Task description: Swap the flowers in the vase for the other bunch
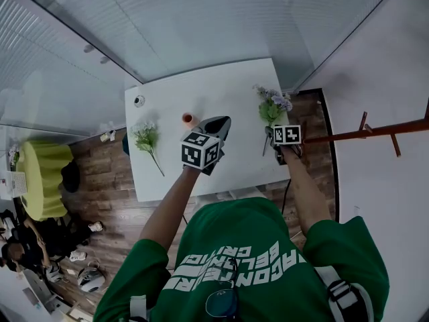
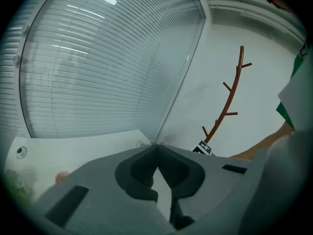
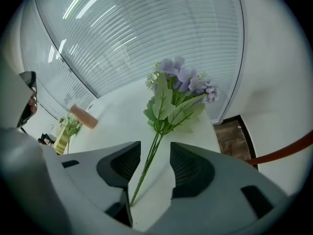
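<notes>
1. Since the small orange-pink vase (image 1: 188, 119) near the middle of the white desk (image 1: 221, 86) holds no flowers, the emptying half of the swap looks done and the refill is yet to come.
2. The bunch of lilac flowers with green leaves (image 3: 178, 89) lies flat on the right part of the desk. The white-and-green bunch (image 1: 146, 138) lies well apart from it, near the left edge.
3. The right gripper (image 3: 155, 146) points steeply down at the lilac bunch. Its jaws are spread, with the thin green stems running between them, and neither pad presses on the stems.
4. The left gripper (image 2: 157, 148) hangs over the desk near the vase, its jaws pressed together at the tips with nothing between them.
5. Which bunch is due to go in cannot be told from here.
6. Whichever it is, the next move calls for a pinch low on the stems, a lift that turns the bunch upright, and a careful aim of the stem ends into the narrow mouth. The left gripper is well placed to steady the vase.
</notes>
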